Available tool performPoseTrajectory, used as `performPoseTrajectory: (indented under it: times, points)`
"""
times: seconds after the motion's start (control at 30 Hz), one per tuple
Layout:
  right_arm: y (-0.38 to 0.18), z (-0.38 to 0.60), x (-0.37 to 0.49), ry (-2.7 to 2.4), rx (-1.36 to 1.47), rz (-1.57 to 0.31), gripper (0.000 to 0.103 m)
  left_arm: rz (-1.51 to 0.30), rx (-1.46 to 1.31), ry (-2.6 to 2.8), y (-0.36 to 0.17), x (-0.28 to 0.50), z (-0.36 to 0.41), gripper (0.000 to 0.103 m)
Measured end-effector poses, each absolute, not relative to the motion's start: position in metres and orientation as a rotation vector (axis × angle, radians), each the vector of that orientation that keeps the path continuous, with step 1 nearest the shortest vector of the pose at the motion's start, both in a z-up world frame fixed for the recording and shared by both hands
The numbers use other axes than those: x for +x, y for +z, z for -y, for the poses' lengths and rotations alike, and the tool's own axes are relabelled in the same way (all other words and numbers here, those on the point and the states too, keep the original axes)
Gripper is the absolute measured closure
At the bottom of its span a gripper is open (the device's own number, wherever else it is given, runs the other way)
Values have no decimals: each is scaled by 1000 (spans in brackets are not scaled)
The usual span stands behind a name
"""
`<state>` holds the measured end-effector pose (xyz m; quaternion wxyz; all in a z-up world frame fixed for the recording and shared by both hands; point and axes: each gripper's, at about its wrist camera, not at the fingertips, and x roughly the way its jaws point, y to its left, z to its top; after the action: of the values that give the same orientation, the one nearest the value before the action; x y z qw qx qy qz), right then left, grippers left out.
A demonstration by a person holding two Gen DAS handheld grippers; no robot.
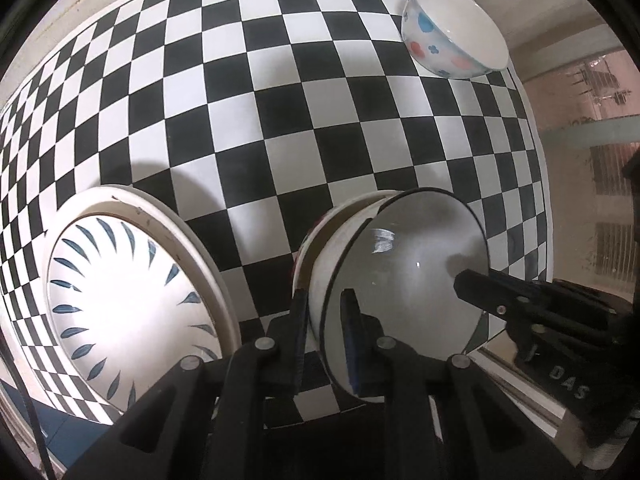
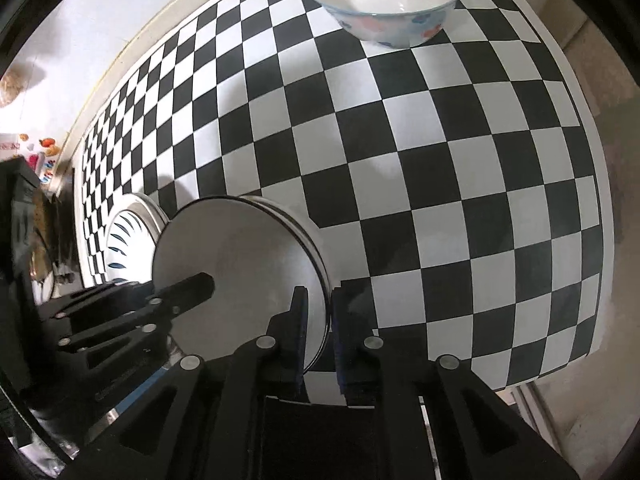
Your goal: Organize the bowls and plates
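A white bowl with a black rim (image 1: 404, 280) (image 2: 240, 264) is held between both grippers above the checkered table. My left gripper (image 1: 325, 320) is shut on its near-left rim, one finger inside and one outside. My right gripper (image 2: 319, 320) is shut on the opposite rim. Each gripper shows in the other's view: the right one (image 1: 480, 288) and the left one (image 2: 192, 288). A plate with blue leaf marks (image 1: 128, 300) (image 2: 128, 240) lies left of the bowl. A white bowl with pink and blue spots (image 1: 452, 28) (image 2: 388, 4) stands at the far side.
The black-and-white checkered cloth (image 1: 280, 120) (image 2: 440, 160) covers the table. Its right edge (image 2: 592, 200) drops to the floor. A wall runs along the far side. Colourful small items (image 2: 44, 148) sit at the far left.
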<state>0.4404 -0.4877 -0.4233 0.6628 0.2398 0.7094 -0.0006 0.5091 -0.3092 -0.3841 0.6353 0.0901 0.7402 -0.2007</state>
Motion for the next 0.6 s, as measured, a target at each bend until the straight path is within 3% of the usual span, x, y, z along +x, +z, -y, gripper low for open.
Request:
performPoseTrajectory:
  times: [0.6]
  points:
    - [-389,491,442,21,477,-1562,90,-1528,248,-453,-330,512,306,86]
